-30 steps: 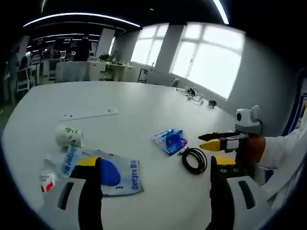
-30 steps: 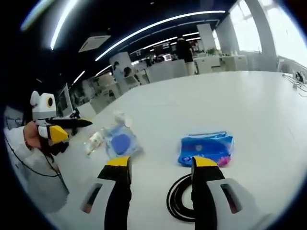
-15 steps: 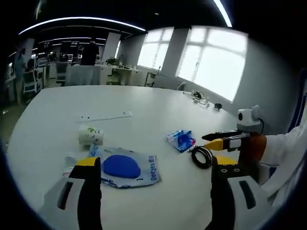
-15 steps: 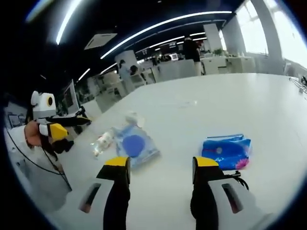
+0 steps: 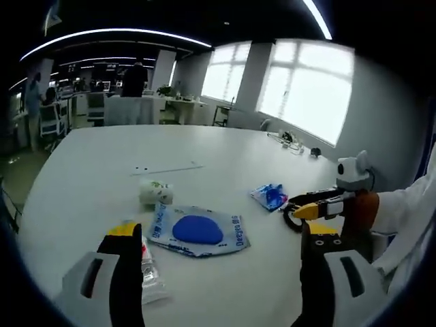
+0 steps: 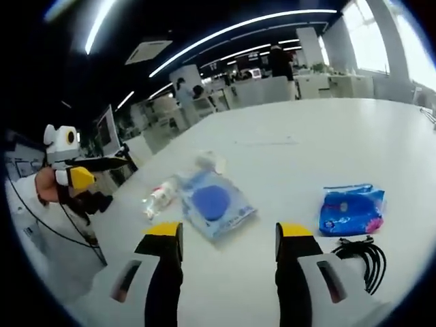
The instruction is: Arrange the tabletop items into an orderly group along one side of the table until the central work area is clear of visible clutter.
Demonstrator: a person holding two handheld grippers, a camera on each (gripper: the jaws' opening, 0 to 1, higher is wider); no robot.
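On the white table [image 5: 225,146] lie a flat blue-and-white packet [image 5: 201,231], a paper cup [image 5: 155,192] on its side, a small bottle [image 5: 146,262] partly behind my left finger, a small blue packet [image 5: 270,196] and a black cable coil [image 5: 291,212]. My left gripper [image 5: 221,272] stands open above the table's near edge, in front of the flat packet. My right gripper [image 6: 228,272] is open and holds nothing; ahead of it lies the flat packet [image 6: 214,204]. To its right are the small blue packet [image 6: 351,209] and the cable [image 6: 361,255]. The bottle [image 6: 160,197] lies left of the flat packet.
A white power strip [image 5: 167,168] lies farther back on the table. The right gripper [image 5: 320,204] and a white sleeve [image 5: 402,218] come in from the right, over the cable. The left gripper [image 6: 82,177] shows at the left. Desks and people stand in the background.
Both cameras have swung left: the cable and small blue packet have slid right in both views, and the flat packet is now ahead of the right jaws. Nothing on the table moved.
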